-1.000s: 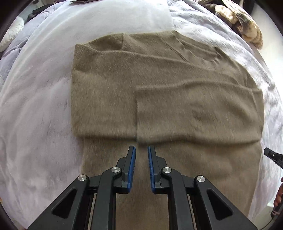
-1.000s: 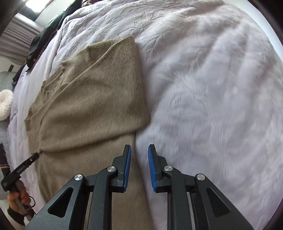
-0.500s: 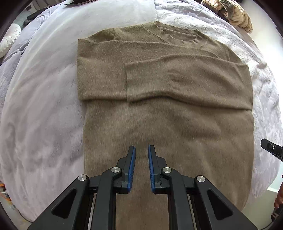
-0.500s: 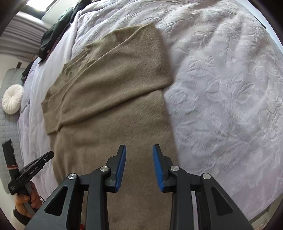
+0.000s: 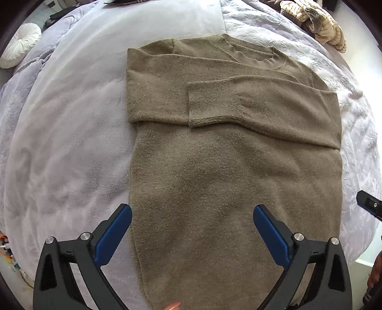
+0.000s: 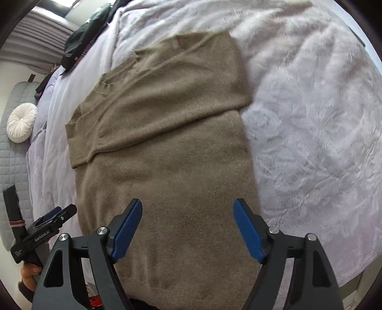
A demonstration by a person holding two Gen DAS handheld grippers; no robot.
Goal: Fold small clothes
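An olive-brown knit sweater (image 5: 226, 181) lies flat on the lilac bedspread (image 5: 71, 155), neck at the far end, both sleeves folded across its chest, one cuff (image 5: 210, 102) on top. My left gripper (image 5: 192, 213) hangs above the lower body of the sweater, its jaws opening wide, nothing between the blue pads. In the right wrist view the same sweater (image 6: 167, 155) stretches away from my right gripper (image 6: 187, 207), whose jaws are also opening above the fabric near the hem, holding nothing. The left gripper (image 6: 59, 213) shows at the left edge there.
A round white cushion (image 5: 21, 45) lies at the far left of the bed, on a grey quilted cover (image 6: 14, 133). Striped beige clothing (image 5: 317, 21) is heaped at the far right, dark clothes (image 6: 81, 40) at the bed's far end. The bed edge runs close below the hem.
Both grippers drew back and rose from the folded sleeves toward the hem, so the whole sweater came into view. Both jaws went from nearly shut to wide apart.
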